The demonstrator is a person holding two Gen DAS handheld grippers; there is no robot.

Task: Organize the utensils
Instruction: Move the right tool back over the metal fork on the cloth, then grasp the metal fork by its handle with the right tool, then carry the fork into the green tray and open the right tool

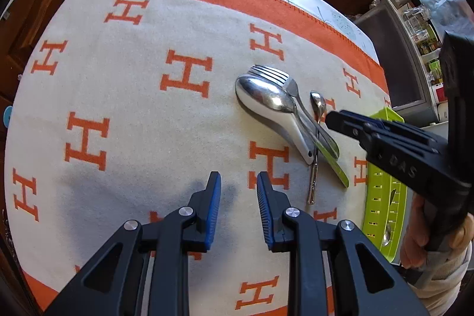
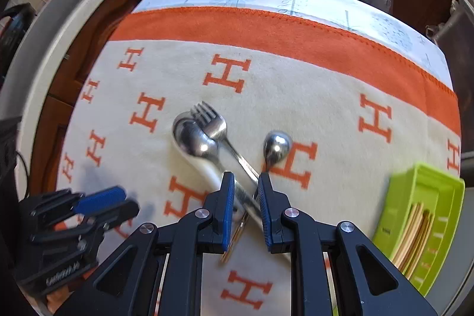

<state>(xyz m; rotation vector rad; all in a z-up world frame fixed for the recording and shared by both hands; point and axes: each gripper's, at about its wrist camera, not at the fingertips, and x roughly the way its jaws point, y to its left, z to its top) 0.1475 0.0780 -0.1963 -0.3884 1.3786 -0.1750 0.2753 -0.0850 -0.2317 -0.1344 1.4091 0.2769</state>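
Note:
A pile of utensils lies on the H-patterned cloth [image 1: 118, 96]: a white ceramic spoon [image 1: 284, 126], a large metal spoon [image 1: 266, 94] resting in it, a fork [image 1: 271, 73] and a small metal spoon [image 1: 318, 102] with a thin handle. In the right wrist view the fork [image 2: 210, 120], large spoon [image 2: 192, 138] and small spoon [image 2: 277, 145] lie just ahead. My right gripper [image 2: 245, 182] is open, its fingers either side of the crossed handles, just above them. My left gripper [image 1: 238, 182] is open and empty over bare cloth, left of the pile.
A lime green slotted utensil basket [image 2: 444, 197] stands at the table's right edge, holding chopsticks [image 2: 414, 233]; in the left wrist view the basket [image 1: 382, 197] shows a spoon inside. Dark wooden cabinets stand beyond the table. A counter with containers is at the far right.

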